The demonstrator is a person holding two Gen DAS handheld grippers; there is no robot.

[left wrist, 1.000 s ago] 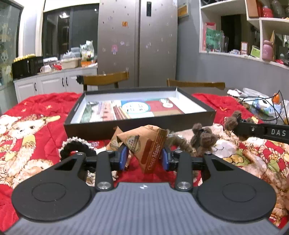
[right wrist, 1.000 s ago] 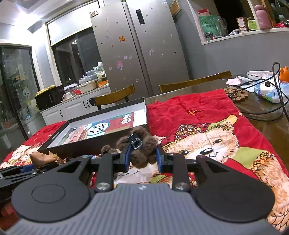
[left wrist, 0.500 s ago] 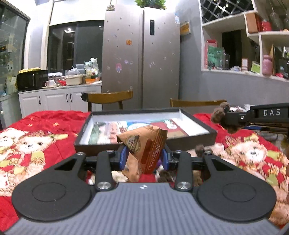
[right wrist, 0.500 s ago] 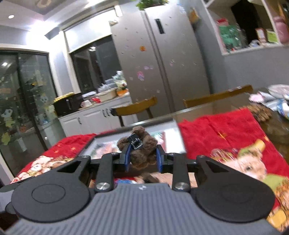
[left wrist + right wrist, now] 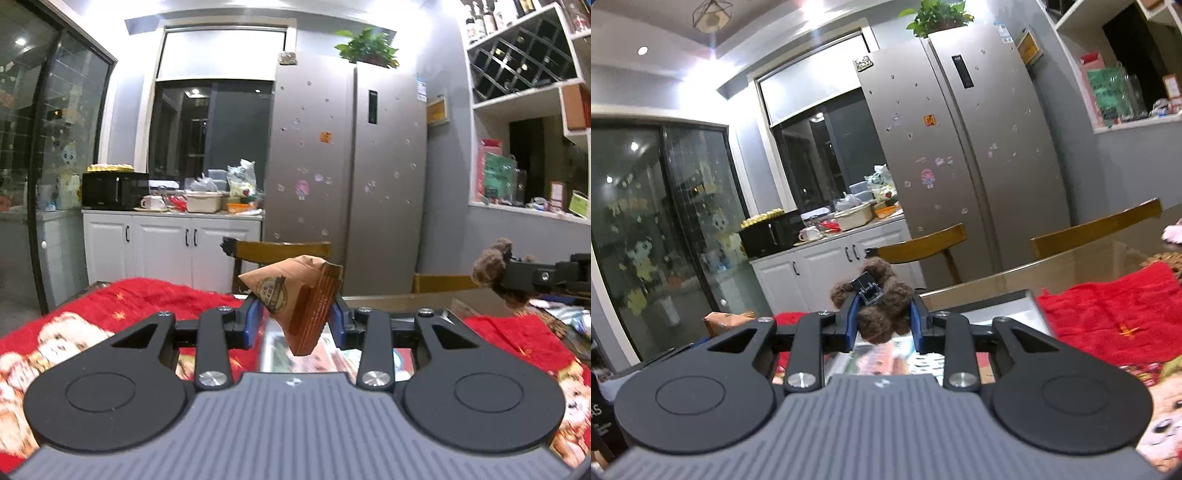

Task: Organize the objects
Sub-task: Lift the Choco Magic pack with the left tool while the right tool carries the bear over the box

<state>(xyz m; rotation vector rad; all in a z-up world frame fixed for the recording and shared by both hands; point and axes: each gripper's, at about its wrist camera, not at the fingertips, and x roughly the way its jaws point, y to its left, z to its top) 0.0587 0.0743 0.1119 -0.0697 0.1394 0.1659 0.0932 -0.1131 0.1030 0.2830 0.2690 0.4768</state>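
Observation:
My left gripper [image 5: 297, 319] is shut on a brown triangular snack packet [image 5: 295, 295], held up in the air above the table. My right gripper [image 5: 881, 317] is shut on a fuzzy brown plush hair clip [image 5: 882, 306], also lifted. In the left wrist view the right gripper's fingers [image 5: 532, 277] and the brown plush hair clip [image 5: 493, 264] show at the right edge. The snack packet [image 5: 726, 319] shows at the left of the right wrist view. The black open box [image 5: 1008, 306] lies below both grippers, mostly hidden behind them; its printed floor [image 5: 280, 350] shows between the left fingers.
A red blanket with bear prints [image 5: 122, 302] covers the table. Wooden chair backs [image 5: 280, 249] stand behind it, with a tall fridge [image 5: 351, 166] and white counter cabinets [image 5: 166, 240] beyond. Shelves [image 5: 528, 110] fill the right wall.
Both grippers have risen from near the blanket with their objects still held. The box has sunk low in both views and the room's upper part has come into view.

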